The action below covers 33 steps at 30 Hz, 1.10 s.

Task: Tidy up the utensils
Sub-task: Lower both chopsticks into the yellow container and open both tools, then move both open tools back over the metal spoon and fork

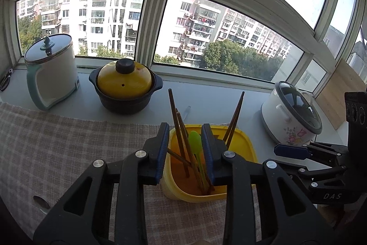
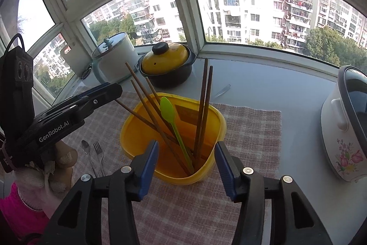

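Both the left gripper [image 1: 185, 150] and the right gripper [image 2: 187, 163] are hovering with fingers spread before the yellow plastic tub [image 2: 214, 121], which is holding brown wooden chopsticks [image 2: 203, 107] and a green plastic spoon [image 2: 168, 110].

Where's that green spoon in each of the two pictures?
Left wrist: green spoon stands in the yellow tub, seen low at centre between the left gripper fingers.
Right wrist: green spoon at centre, leaning in the tub among the chopsticks.
Shared landmark: the yellow-lidded pot by the window.
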Tool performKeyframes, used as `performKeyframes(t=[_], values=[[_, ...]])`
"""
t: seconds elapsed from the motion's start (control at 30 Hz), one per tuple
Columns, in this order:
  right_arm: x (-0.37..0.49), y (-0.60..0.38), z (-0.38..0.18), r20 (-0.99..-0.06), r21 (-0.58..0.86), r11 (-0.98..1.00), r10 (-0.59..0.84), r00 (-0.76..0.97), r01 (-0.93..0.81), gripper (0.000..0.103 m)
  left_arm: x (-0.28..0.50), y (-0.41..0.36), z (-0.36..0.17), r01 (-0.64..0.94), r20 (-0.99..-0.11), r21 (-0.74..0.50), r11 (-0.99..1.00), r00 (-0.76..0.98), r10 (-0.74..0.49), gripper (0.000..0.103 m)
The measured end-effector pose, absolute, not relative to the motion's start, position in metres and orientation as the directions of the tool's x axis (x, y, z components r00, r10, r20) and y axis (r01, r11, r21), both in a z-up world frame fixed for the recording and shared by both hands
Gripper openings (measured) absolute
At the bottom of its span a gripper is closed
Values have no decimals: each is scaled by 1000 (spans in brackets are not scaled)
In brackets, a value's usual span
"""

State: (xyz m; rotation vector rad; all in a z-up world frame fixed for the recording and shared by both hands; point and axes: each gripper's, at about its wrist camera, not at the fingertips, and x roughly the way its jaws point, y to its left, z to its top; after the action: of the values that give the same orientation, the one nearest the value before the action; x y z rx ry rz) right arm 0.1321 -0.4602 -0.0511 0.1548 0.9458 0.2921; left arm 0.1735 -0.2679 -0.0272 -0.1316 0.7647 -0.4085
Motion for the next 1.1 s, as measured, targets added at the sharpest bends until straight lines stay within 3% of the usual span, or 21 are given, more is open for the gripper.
performKeyframes(t=[0.1,0.4,0.47,0.53,0.7,1.1], values=[[126,-457,-49,-765,248,952,305,568,-178,69,168,-256,-26,303,-647,-262,916,649,-400,28],[109,-437,-51,-734,257,940,341,588,-224,84,146,-198,-34,224,-662,-280,934,659,-356,28],[104,-432,-50,-718,248,940,340,607,-234,87,141,-181,-40,190,-676,-273,943,659,-329,37],[100,-426,-50,-703,239,936,350,620,-257,89,136,-160,-47,146,-692,-275,950,656,-301,57],[95,-403,-50,-682,212,917,387,621,-339,102,123,-111,-72,52,-759,-239,970,613,-219,58],[107,-321,-76,-741,171,863,431,516,-475,103,77,-15,-127,-152,-846,-212,965,523,-103,58]])
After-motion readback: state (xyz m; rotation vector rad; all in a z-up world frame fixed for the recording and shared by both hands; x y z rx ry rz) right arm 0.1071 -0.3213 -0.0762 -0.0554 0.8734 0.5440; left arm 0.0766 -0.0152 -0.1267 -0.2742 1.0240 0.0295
